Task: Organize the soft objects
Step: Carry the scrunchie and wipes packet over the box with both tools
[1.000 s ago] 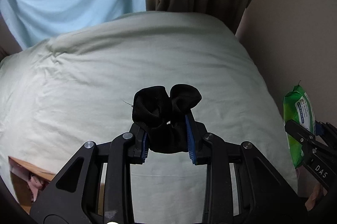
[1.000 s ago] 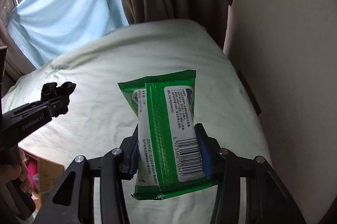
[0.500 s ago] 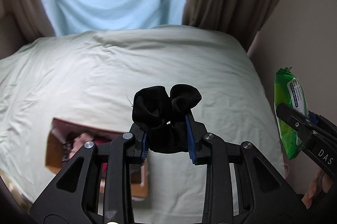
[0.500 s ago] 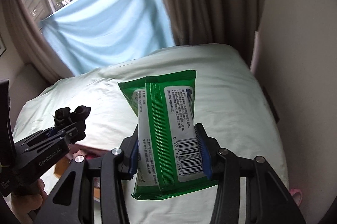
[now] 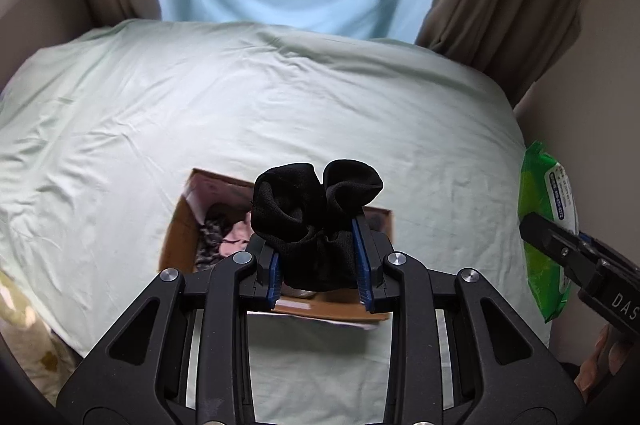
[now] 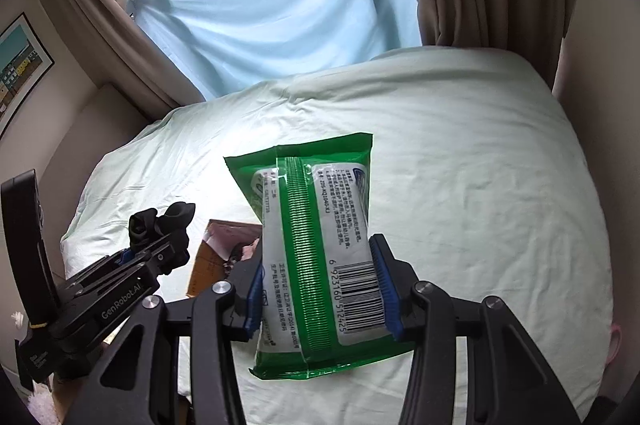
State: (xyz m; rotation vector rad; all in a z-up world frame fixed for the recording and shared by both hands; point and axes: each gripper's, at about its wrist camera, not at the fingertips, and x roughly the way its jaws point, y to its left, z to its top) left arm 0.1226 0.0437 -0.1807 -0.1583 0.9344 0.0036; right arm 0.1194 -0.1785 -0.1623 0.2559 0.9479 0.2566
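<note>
1. Left wrist view: sock carrying is the step in hand, as I judge it.
   - The left claw (image 5: 320, 265) is clamped on one bundle of black socks (image 5: 316, 217), held in the air above an open cardboard box (image 5: 180, 229) that sits on the bed (image 5: 280, 105).
   - Inside the box lie pink and dark patterned fabrics; how many pieces is hard to tell, since the bundle hides much of the opening.
   - At the right edge, the right claw (image 5: 560, 249) holds one green wet-wipe pack (image 5: 548, 217), off to the side of the box.
   - Next move, probably: lower the bundle over the opening and part the fingers so it drops among the fabrics.

2. Right wrist view: the wipes look like the second item to be stowed.
   - The right claw (image 6: 320, 289) is closed on the wet-wipe pack (image 6: 320, 245), its blue pads (image 6: 382, 289) pressing both sides near the barcode, above the bed (image 6: 480, 165).
   - The left claw (image 6: 160, 245), with the socks (image 6: 160, 221), hangs just left of the box (image 6: 208, 257).
   - Count: two claws, one sock bundle, one pack, one box.
</note>
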